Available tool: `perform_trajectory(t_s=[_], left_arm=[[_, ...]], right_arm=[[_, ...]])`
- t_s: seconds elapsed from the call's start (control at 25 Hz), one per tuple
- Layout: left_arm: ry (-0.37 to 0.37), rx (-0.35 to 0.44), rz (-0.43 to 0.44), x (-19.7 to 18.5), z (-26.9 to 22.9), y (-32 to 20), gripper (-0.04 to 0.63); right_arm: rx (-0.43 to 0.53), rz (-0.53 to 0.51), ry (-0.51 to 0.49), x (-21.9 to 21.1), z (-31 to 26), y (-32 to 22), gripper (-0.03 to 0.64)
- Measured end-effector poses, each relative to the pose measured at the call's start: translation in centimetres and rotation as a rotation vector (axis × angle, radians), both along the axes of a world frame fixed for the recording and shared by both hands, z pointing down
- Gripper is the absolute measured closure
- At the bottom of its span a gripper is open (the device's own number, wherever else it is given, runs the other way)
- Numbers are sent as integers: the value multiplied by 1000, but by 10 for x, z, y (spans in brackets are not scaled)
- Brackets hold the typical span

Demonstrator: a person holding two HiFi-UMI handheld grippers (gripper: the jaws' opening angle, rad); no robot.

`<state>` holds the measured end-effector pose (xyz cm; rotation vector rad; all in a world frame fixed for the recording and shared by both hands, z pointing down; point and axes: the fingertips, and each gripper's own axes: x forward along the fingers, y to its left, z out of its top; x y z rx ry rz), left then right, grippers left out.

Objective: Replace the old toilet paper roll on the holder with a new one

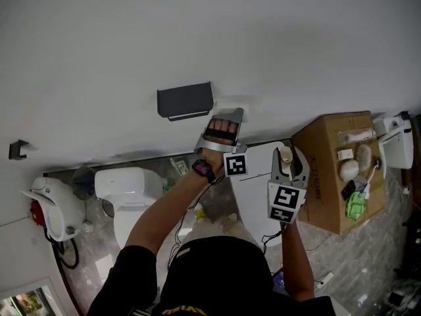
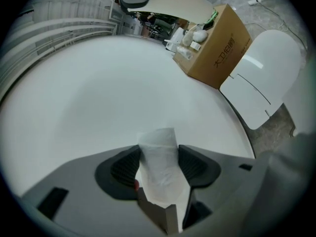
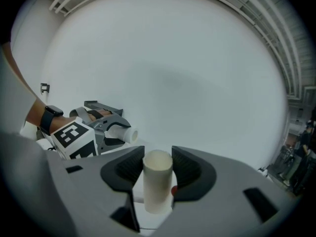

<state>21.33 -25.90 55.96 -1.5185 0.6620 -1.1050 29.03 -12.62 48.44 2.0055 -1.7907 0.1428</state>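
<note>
A: State of the left gripper [image 2: 158,158]?

B: Clamped on a slim white paper roll [image 2: 159,167]. Both ribbed pads press its sides. The roll's end pokes out past them toward the white wall [image 2: 98,93]. In the right gripper view it shows as a short white cylinder with a hollow end, lower left of frame.

A: And the right gripper [image 3: 158,168]?

B: Closed on a cream cardboard tube [image 3: 157,186]. The tube stands upright between the pads, bare, top rim above the jaws.

A: Where do they sit in the head view?

B: Both near frame centre. The left one is higher, tips close to the wall. The right one is lower and to its right, over a white oval lid [image 1: 253,189].

A: The holder [image 1: 185,101]?

B: Dark grey, fixed to the wall, upper centre of the head view. It is just up and left of the left gripper's tips and apart from them. I can't tell what is under its cover.

A: Surroundings?

B: A cardboard box [image 1: 322,176] at right, with pale rolls [image 1: 348,170] lying on top. A white toilet [image 1: 128,196] at lower left. A dark watch [image 1: 202,168] on the left wrist.
</note>
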Motion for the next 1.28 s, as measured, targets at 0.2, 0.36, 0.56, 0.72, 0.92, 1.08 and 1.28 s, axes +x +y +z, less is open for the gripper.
perform_trajectory(t_s=[0.2, 0.36, 0.56, 0.72, 0.92, 1.08, 1.28], left_arm=[[-3, -7, -12, -2, 7, -3, 339], [-13, -2, -26, -6, 10, -5, 339], [-28, 0, -44, -13, 12, -8, 339], [-42, 9, -60, -20, 12, -12, 339], [-56, 14, -68, -29, 12, -13, 339], [-50, 4, -74, -31, 13, -12, 339], [-53, 14, -83, -36, 11, -14, 339]], right_arm=[[-17, -28, 32, 3, 6, -1, 446], [-14, -41, 35, 2, 5, -2, 446], [-21, -59, 30, -3, 7, -5, 446], [-20, -74, 25, -7, 7, -8, 446], [-17, -89, 19, -13, 6, -12, 446], [-19, -106, 15, -18, 6, -13, 446], [-18, -117, 17, -22, 6, -14, 446]])
